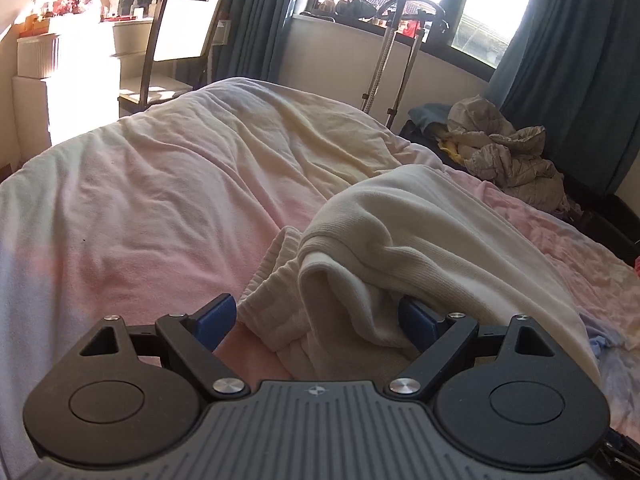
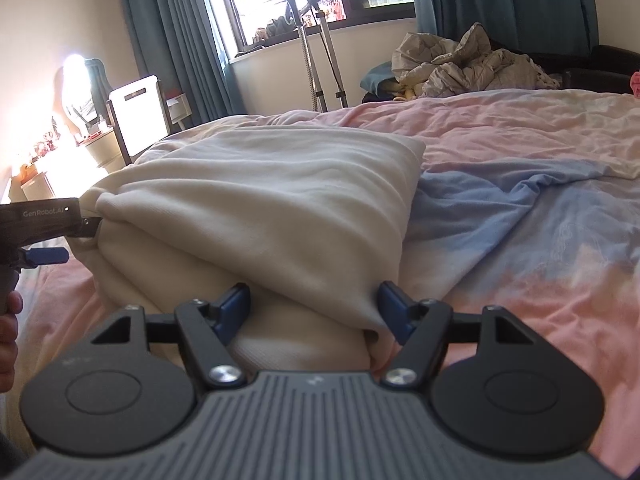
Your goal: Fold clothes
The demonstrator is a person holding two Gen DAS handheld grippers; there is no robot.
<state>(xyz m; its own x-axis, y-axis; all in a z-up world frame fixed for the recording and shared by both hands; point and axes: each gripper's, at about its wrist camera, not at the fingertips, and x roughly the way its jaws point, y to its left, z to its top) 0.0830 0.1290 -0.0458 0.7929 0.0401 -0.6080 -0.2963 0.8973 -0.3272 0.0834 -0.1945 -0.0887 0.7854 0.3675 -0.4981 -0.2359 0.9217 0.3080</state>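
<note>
- L gripper (image 1: 316,320): jaws spread, garment (image 1: 400,248) edge between them, not pinched
- R gripper (image 2: 314,308): spread too, straddling same fold (image 2: 280,208), long axis across both

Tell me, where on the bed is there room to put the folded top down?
Free: the pink bedspread left of the cream garment, and the pink-and-blue stretch on its other side. Crowded: the far corner, by the crumpled quilt pile.
</note>
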